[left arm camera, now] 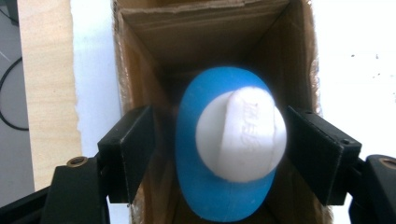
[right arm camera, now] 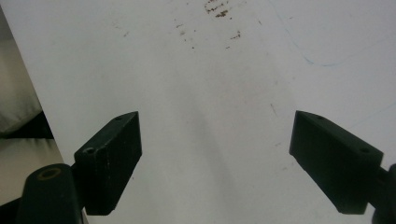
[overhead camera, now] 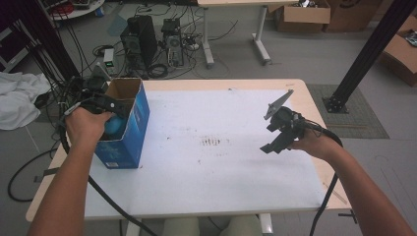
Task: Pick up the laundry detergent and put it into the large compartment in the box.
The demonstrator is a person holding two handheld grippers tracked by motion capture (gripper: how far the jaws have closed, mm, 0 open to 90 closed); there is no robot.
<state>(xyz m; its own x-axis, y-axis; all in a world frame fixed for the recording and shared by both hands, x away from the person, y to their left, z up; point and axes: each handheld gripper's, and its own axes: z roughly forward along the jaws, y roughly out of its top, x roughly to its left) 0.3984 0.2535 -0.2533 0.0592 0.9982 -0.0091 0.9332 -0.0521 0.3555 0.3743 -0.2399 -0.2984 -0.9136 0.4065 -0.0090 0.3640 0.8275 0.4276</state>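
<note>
The left gripper [left arm camera: 219, 154] hangs over the open box [overhead camera: 123, 125] at the table's left edge, its jaws parted with a gap on each side of the blue-and-white ball [left arm camera: 231, 144] between them, so the ball looks released into the box rather than gripped. This seems to be the drop step; next the left hand likely needs to lift straight out without catching the cardboard walls. The right gripper [overhead camera: 280, 135] hovers near the right edge, jaws wide apart, holding nothing. The table [overhead camera: 221, 172] is white with brown specks at its middle. Beyond it lie cables, computer towers [overhead camera: 140, 42] and cardboard boxes on a grey floor.
</note>
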